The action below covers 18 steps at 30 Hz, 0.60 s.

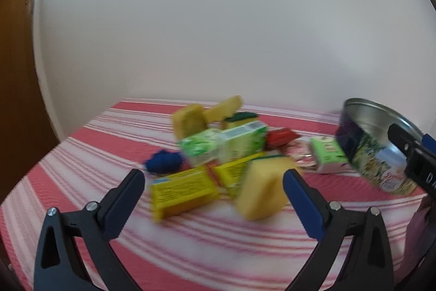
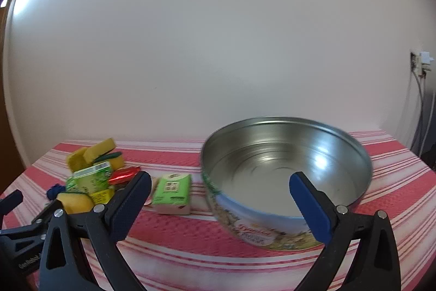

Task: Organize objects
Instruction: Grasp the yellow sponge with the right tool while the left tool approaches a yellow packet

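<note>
Round shiny metal tin point(image 2: 286, 171); striped cloth point(image 2: 174, 233)

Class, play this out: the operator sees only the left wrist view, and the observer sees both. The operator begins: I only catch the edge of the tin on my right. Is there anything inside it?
Observer: No. In the right wrist view the tin is empty, and its bare metal floor shows.
Operator: Is the right tool open?
Observer: Yes. The right tool is open, with its jaws spread wide in front of the tin.
Operator: Is there anything beyond the tin?
Observer: A socket at the far right, with cables hanging from it.
</note>
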Tool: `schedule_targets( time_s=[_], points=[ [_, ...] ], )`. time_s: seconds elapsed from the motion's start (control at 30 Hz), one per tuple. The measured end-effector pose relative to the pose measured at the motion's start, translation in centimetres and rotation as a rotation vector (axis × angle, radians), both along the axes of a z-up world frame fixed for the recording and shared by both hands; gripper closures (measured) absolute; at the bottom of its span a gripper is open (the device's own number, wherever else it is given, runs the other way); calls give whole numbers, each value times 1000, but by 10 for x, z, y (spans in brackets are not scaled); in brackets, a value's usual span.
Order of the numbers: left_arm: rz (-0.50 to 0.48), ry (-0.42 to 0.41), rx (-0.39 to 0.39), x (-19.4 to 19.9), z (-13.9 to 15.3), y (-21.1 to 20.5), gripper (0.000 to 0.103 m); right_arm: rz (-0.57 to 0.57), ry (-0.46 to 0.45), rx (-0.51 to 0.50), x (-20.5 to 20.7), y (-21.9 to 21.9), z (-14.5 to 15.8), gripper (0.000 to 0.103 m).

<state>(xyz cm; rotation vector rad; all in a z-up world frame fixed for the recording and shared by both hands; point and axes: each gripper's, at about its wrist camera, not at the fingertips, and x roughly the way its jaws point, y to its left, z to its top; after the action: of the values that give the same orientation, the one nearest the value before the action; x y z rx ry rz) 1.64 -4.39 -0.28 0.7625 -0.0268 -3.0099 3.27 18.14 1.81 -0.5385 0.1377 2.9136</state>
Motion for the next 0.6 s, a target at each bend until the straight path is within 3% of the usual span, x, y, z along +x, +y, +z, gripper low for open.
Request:
schedule_targets(
  time_s=[0.27, 0.47, 0.6],
  points=[
    [104, -22, 4, 9, -2, -65, 0, 163, -75, -69, -11, -26, -5, 1],
    [155, -65, 38, 8, -8, -102, 0, 345, -158, -49, -30, -88, -11, 1],
    [141, -77, 13, 5, -9, -107, 0, 396, -219, 13, -47, -132, -17, 1]
  ],
)
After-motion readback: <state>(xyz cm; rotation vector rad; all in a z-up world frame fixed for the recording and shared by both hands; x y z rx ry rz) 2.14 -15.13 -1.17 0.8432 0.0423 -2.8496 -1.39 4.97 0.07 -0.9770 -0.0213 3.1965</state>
